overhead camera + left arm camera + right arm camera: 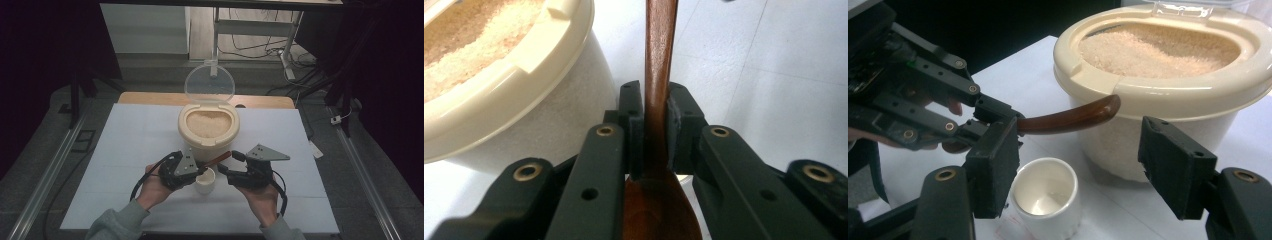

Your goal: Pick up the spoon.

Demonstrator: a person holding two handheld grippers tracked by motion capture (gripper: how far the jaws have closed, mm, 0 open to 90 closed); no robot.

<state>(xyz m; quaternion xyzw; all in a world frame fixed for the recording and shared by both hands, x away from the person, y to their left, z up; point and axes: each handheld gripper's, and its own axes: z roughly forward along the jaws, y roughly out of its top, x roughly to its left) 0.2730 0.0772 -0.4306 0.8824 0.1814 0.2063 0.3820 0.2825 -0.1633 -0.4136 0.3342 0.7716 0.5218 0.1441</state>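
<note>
The left gripper [200,167] is clamping its jaws on the neck of a brown wooden spoon [659,75], with the handle pointing away past the jaws. The right gripper [1083,170] is standing with its jaws wide apart (nothing between its pads), facing the spoon handle's tip. The spoon is hovering near the worktop's [125,150] front edge, just above a small white cup [1045,195]. Directly behind is sitting a cream tub of grain [208,125], its clear lid [209,84] raised, close beside the handle.
</note>
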